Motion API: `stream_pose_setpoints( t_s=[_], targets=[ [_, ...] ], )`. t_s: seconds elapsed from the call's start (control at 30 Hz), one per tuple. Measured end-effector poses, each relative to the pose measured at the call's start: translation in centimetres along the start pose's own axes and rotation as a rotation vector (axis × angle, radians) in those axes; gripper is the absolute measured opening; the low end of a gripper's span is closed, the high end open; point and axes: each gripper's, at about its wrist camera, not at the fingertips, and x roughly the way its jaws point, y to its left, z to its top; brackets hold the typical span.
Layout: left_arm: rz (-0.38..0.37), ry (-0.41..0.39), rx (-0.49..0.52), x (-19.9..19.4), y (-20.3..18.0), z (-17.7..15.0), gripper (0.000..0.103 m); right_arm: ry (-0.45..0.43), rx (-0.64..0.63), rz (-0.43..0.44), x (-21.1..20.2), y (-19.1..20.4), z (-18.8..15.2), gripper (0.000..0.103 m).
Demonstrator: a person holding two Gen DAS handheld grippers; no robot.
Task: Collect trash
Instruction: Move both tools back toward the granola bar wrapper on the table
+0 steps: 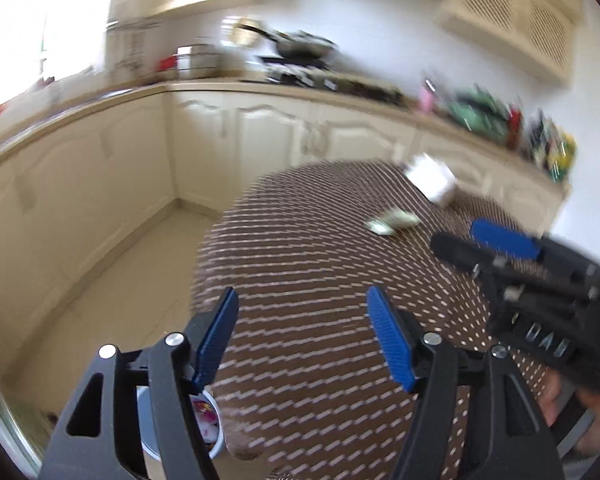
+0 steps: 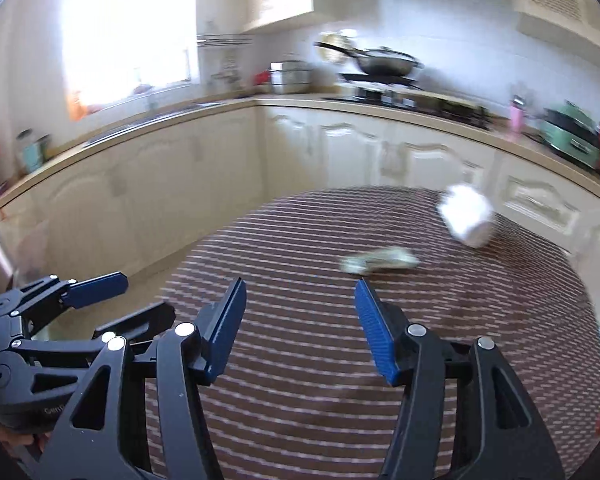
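Landmark: the round table (image 2: 308, 360), covered in a brown cloth with pale dashed stripes.

Left of the table, a strip of bare cream floor (image 1: 112, 280) runs between its curved edge and the cream cabinet fronts (image 1: 80, 184); a white bin (image 1: 216, 428) with colourful scraps inside stands on the floor just off the table's near-left edge.

Your left gripper (image 1: 302, 340) hangs over the table's near-left part, blue ribbed pads spread apart, nothing between them. Your right gripper (image 2: 300, 324) hangs over the near middle, jaws likewise parted and empty. The two grippers sit side by side, close but apart.

Ahead of both, on the far part of the cloth, lies a flattened, crumpled wrapper (image 2: 380, 260), pale green and white, clear of every edge. Just beyond it to the right, near the far rim, is a white cylindrical cup (image 2: 466, 214), tilted; both are blurred.

Behind the table, a beige worktop (image 2: 420, 118) follows the wall, bearing a dark wok (image 2: 384, 62) and a green appliance (image 2: 572, 136).
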Motion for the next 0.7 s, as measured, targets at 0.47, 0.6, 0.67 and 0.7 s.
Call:
stream_pose_setpoints(
  t_s=[0.47,0.6,0.67,0.7],
  targets=[
    [-0.046,0.109,0.249,12.7,-10.0,5.3,0.066,0.079,0.051,-0.107,4.1,-10.5,0.3,0.057],
    [-0.021,0.122,0.317,15.1,-10.9,5.9,0.065,0.104,0.062,-0.099,5.2,-11.5,0.5,0.057],
    [-0.009,0.130,0.320,16.1,-10.8,6.1,0.065,0.112,0.061,-0.104,5.7,-11.9,0.7,0.057],
    [-0.017,0.136,0.313,16.4,-10.9,6.3,0.065,0.115,0.059,-0.109,6.0,-12.1,0.8,0.057]
  ],
)
